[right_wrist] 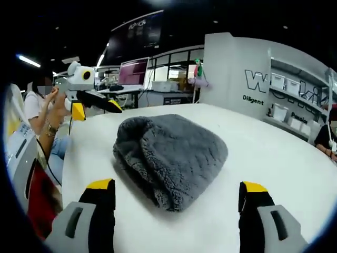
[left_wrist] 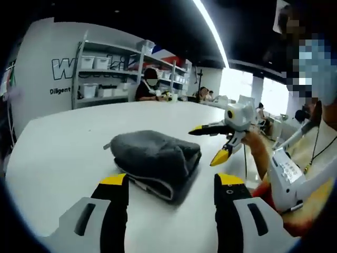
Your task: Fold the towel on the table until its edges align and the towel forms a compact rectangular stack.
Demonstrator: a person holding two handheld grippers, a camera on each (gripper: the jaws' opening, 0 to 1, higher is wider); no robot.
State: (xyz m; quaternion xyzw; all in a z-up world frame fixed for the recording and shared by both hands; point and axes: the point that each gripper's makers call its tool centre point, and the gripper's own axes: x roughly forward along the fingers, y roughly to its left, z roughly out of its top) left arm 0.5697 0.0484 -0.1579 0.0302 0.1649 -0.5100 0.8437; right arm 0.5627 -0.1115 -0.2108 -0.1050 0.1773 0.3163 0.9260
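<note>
a: what sort of place?
b: an open office-lab: white table (left_wrist: pixel 63 153), shelves (left_wrist: pixel 105 74) of storage bins, a monitor (right_wrist: pixel 134 71) on desks, seated people (left_wrist: pixel 150 87), ceiling striplight (left_wrist: pixel 210 29).

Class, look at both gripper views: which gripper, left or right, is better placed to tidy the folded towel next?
Probably the right gripper: open, its jaws straddle the grey towel close ahead. The left gripper is open too, but the towel lies off toward its left jaw.

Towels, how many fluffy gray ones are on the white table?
1. The gray towel lies folded in a soft bundle on the white table, ahead of the open right gripper. The left gripper view shows the same towel, nothing stacked beside it.
</note>
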